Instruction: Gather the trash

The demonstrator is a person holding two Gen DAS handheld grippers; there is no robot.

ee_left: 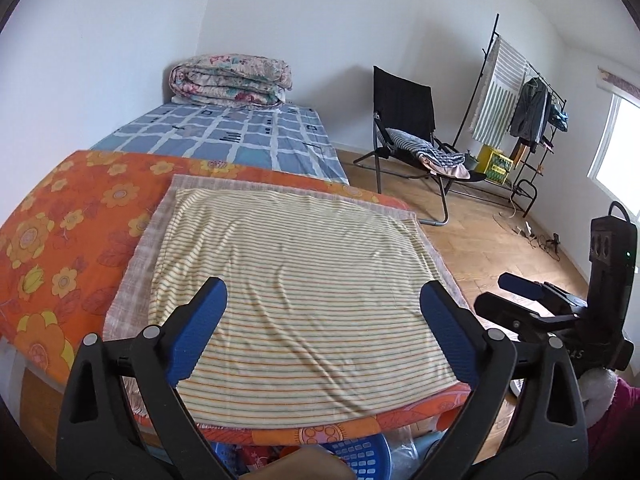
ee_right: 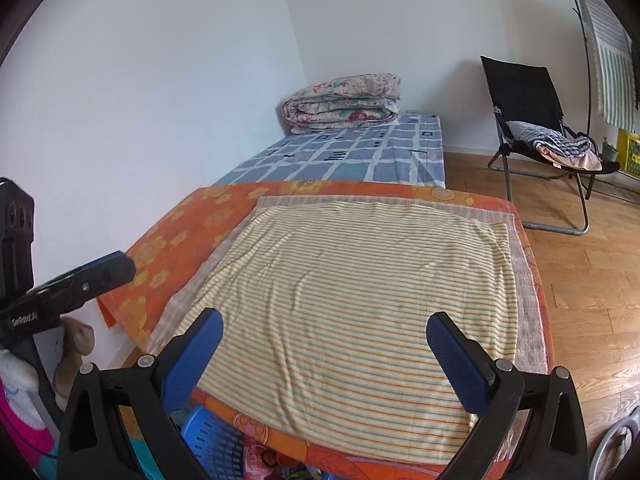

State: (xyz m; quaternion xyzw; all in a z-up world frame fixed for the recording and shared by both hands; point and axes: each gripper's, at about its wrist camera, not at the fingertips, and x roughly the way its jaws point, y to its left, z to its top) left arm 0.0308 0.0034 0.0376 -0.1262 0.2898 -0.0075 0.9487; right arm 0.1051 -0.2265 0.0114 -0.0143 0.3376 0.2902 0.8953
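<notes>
My left gripper [ee_left: 324,292] is open, its blue pads wide apart with nothing between them. It hangs over a yellow striped cloth [ee_left: 304,280] spread on an orange floral cover [ee_left: 60,220]. My right gripper [ee_right: 324,320] is also open and empty above the same striped cloth [ee_right: 360,304]. No loose trash shows on the cloth. Below the near edge sits a blue slotted basket [ee_left: 356,456] [ee_right: 216,444] with red wrappers [ee_right: 260,456] beside it and clear plastic [ee_left: 408,448]. Each gripper shows at the side of the other's view: the right gripper [ee_left: 520,288], the left gripper [ee_right: 116,268].
Beyond the cover lies a bed with a blue check sheet [ee_left: 240,136] and a folded floral quilt [ee_left: 232,80]. A black folding chair [ee_left: 404,120], a clothes rack [ee_left: 520,96], a yellow crate [ee_left: 496,162] and floor cables [ee_left: 532,236] stand on the wooden floor [ee_right: 592,280].
</notes>
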